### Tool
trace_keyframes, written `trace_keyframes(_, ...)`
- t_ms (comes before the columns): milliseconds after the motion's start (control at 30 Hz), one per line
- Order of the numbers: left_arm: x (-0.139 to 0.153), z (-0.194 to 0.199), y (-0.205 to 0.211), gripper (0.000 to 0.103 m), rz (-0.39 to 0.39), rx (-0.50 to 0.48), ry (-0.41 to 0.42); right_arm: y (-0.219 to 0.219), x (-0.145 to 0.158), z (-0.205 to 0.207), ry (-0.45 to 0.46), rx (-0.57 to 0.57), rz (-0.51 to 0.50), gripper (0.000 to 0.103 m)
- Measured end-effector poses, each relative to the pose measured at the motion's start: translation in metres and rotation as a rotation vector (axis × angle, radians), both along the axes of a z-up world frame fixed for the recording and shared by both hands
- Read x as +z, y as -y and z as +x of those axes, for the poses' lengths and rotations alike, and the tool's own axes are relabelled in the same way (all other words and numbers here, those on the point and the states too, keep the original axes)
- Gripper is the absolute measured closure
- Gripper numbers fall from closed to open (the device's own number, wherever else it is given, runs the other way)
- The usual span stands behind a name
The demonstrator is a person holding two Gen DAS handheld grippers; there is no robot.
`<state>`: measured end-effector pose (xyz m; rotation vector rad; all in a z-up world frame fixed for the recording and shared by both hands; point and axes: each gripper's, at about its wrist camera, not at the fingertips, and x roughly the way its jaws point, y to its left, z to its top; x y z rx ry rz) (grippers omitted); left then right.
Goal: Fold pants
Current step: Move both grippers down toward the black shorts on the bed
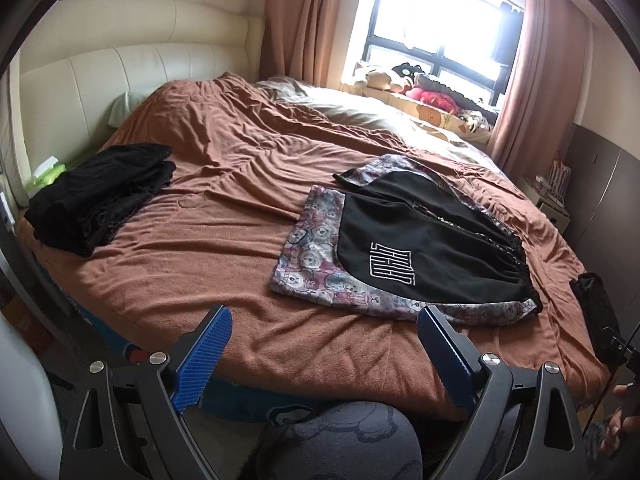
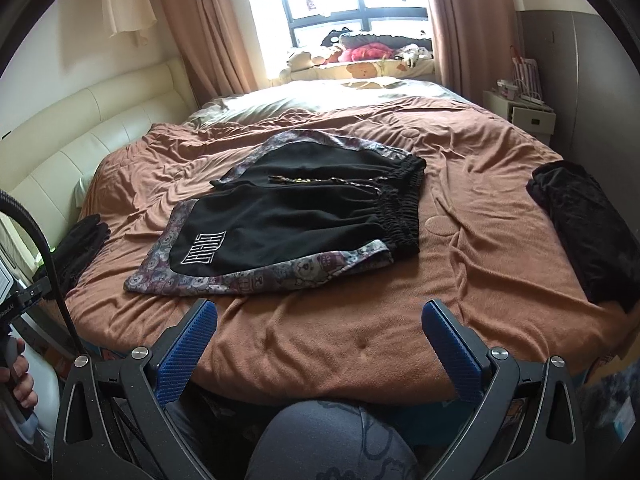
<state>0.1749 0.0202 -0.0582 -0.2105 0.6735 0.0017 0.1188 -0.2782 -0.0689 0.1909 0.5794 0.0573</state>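
Both grippers tilted down over bed edge | left gripper (image 1: 324, 320) fingers spread, empty | right gripper (image 2: 320, 314) likewise | shorts (image 2: 288, 220) untouched

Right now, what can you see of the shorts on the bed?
The shorts lie flat and unfolded on the brown blanket, both legs spread. Black soft fabric, teddy-bear print bands along the sides and hems, gathered elastic waistband, white outlined logo on the nearer leg. Waistband points right, hems left. Only the blanket touches them; neither gripper's jaws reach them.
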Motion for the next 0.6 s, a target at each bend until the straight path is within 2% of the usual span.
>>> trace_keyframes(100,-0.013,0.019,-0.005,0.008,-0.035,0.0,-0.038,0.011,-0.005,0.016,-0.029,-0.021,0.038,0.0)
trace_keyframes(300,-0.036,0.053,-0.014,0.024,-0.087,0.008,-0.109,0.032,-0.015,0.042,-0.06,-0.048,0.096,0.0)
trace_keyframes(433,-0.053,0.074,-0.022,0.037,-0.152,0.014,-0.162,0.043,-0.022,0.057,-0.087,-0.047,0.138,0.017)
trace_keyframes(600,-0.072,0.095,-0.032,0.042,-0.214,0.039,-0.215,0.055,-0.032,0.07,-0.117,-0.052,0.182,0.018)
